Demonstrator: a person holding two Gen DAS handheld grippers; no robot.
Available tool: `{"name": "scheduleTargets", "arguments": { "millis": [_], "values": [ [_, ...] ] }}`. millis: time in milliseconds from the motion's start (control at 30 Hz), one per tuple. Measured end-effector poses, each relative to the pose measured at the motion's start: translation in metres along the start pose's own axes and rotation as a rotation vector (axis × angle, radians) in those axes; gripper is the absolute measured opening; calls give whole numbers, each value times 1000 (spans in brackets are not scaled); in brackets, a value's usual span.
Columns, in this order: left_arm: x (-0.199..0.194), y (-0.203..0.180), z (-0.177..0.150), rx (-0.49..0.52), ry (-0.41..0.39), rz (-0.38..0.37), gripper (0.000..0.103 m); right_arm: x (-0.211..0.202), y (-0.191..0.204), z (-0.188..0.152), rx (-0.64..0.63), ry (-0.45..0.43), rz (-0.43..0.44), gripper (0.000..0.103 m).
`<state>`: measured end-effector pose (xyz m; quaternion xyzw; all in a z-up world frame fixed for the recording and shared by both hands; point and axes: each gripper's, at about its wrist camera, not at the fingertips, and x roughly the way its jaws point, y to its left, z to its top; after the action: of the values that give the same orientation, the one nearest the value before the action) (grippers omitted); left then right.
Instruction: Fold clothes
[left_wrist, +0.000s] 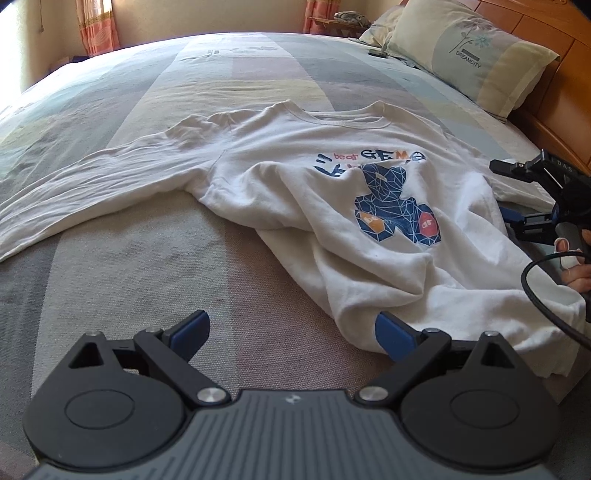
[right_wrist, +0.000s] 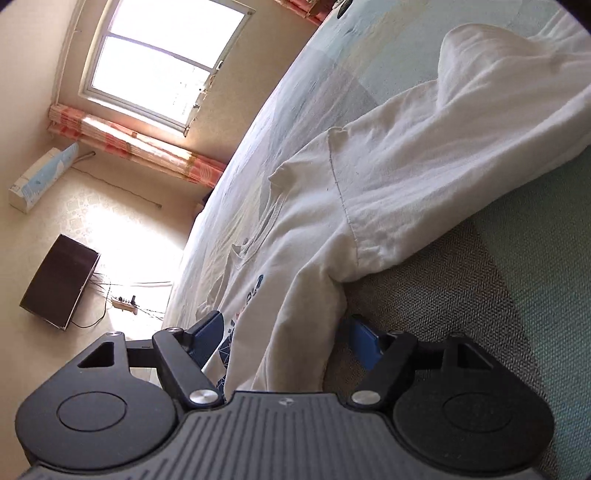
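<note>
A white long-sleeved shirt (left_wrist: 303, 206) with a blue bear print lies face up and rumpled on the bed, one sleeve stretched out to the left. My left gripper (left_wrist: 291, 332) hovers open over the bedsheet at the shirt's lower hem, its right fingertip (left_wrist: 391, 336) at the hem's edge. My right gripper (left_wrist: 503, 190) comes in from the right side of the shirt, held by a hand (left_wrist: 576, 266). In the right wrist view the shirt (right_wrist: 388, 177) shows its side seam and armpit. A fold of it lies between the jaws of the right gripper (right_wrist: 286, 332), which stand open.
Two pillows (left_wrist: 472, 55) lean on the wooden headboard (left_wrist: 554, 122) at the far right. A black cable (left_wrist: 535, 291) loops by the hand. Beyond the bed's edge are a window (right_wrist: 159, 62), a dark screen (right_wrist: 59, 280) and a power strip (right_wrist: 125, 304) on the floor.
</note>
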<state>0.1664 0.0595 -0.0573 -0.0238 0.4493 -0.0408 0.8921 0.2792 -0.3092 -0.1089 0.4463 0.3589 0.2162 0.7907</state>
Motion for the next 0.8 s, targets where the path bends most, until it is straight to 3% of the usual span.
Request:
{"name": "scheduleTargets", "arguments": {
  "millis": [267, 400, 533, 633, 800],
  "values": [
    [-1, -2, 1, 12, -6, -9, 96, 22, 19, 2, -77, -6, 5, 80],
    [-4, 4, 3, -4, -17, 2, 96, -2, 20, 14, -41, -117, 84, 80],
    [-5, 6, 3, -15, -26, 2, 96, -33, 28, 33, -62, -187, 93, 81],
    [-7, 2, 2, -6, -31, -8, 96, -45, 34, 34, -94, -143, 40, 83],
    [-14, -1, 1, 7, -39, -16, 96, -62, 39, -10, -160, -16, -53, 92]
  ]
}}
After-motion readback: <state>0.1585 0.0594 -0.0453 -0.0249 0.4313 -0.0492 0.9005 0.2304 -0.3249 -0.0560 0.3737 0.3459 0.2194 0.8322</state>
